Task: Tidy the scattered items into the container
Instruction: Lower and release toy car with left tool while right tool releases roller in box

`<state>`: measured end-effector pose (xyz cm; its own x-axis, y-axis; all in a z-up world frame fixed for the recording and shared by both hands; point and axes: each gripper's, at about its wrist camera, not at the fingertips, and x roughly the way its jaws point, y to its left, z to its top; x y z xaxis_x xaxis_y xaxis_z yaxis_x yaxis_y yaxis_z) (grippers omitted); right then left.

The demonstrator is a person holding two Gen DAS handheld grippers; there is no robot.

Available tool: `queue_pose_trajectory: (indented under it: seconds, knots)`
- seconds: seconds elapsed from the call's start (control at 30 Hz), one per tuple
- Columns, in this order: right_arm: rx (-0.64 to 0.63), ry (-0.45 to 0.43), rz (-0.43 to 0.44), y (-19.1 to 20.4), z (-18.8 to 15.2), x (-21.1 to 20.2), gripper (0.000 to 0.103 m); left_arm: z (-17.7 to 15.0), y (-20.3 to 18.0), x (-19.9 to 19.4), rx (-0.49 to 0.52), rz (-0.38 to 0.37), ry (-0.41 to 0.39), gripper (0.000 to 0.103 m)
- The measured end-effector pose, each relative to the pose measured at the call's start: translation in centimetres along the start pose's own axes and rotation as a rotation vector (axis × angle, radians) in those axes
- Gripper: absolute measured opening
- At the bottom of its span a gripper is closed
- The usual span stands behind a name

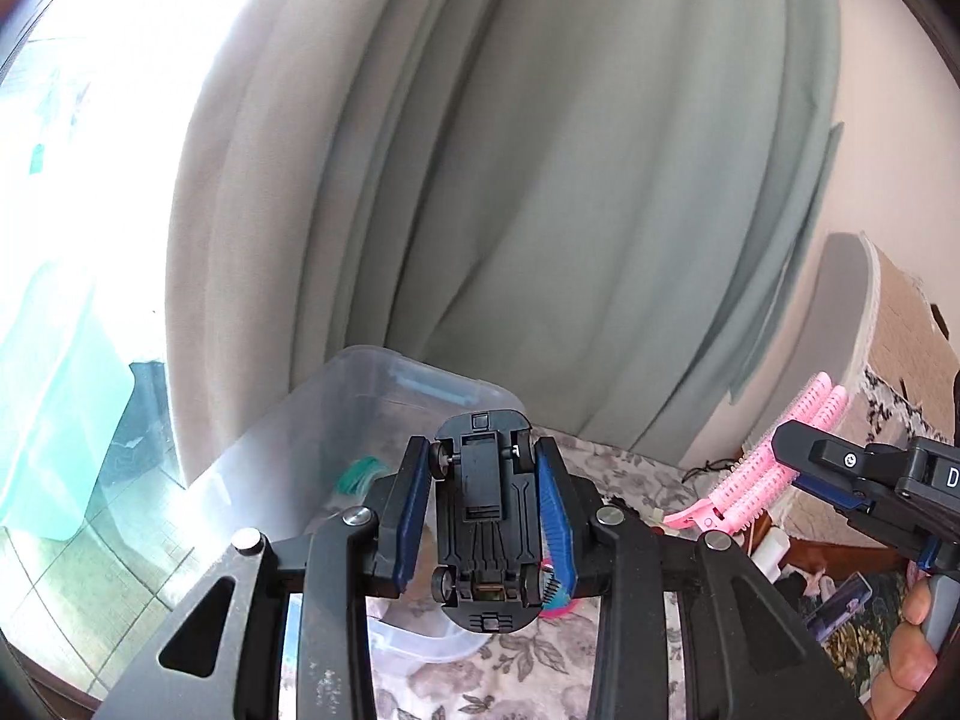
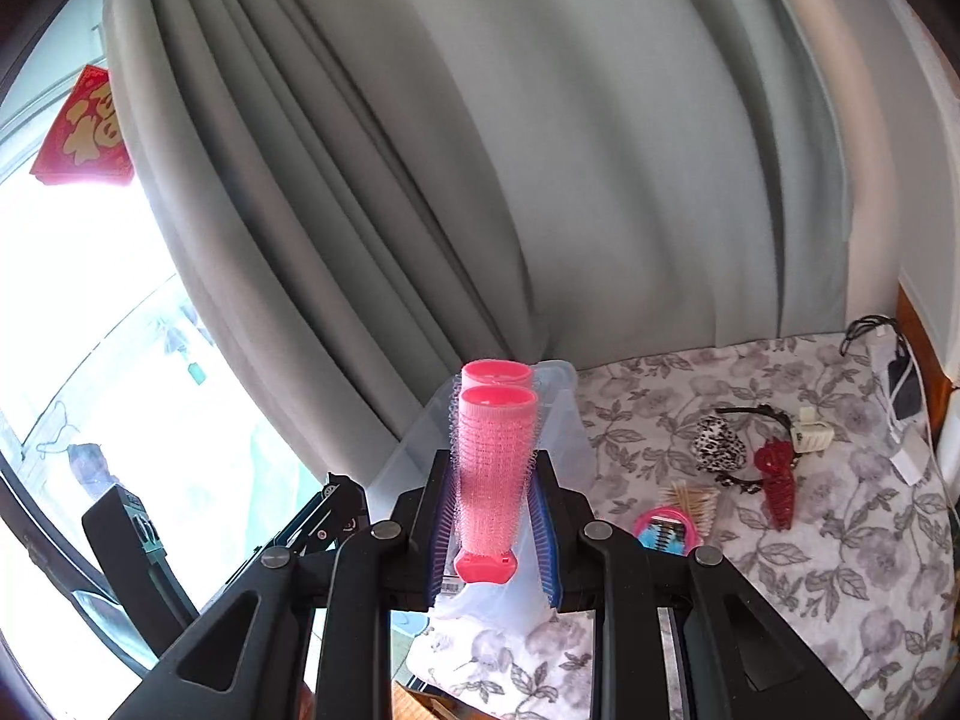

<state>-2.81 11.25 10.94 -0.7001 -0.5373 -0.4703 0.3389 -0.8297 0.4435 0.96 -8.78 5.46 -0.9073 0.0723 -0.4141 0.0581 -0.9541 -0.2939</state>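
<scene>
Left gripper (image 1: 485, 510) clamped on upturned toy car (image 1: 483, 525), right gripper (image 2: 492, 528) gripping pink hair-roller clip (image 2: 495, 468), clear container (image 1: 366, 402) beyond, red claw clip (image 2: 779, 483) only in right view.

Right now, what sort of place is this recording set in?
Probably a room in a home, perhaps a bedroom. Full-length grey-green curtains hang beside a bright window, and hair accessories such as a red claw clip lie on a floral-print cloth.

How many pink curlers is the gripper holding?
2. Both pink curlers are joined on one clip, stacked one behind the other between the right gripper fingers, above the clear container. More may be hidden elsewhere.
</scene>
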Motion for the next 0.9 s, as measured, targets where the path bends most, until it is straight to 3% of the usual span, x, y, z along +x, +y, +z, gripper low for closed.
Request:
queue_pose_trajectory:
  seconds: [0.47, 0.9]
  knots:
    - [-0.153, 0.136, 0.072, 4.6, -0.7, 10.1, 0.026, -0.4, 4.8, 4.8, -0.091, 0.073, 0.042, 0.036]
    - [-0.186, 0.261, 0.081, 3.8, -2.9, 16.8, 0.026, -1.3, 6.5, 9.0, -0.118, 0.11, 0.095, 0.036]
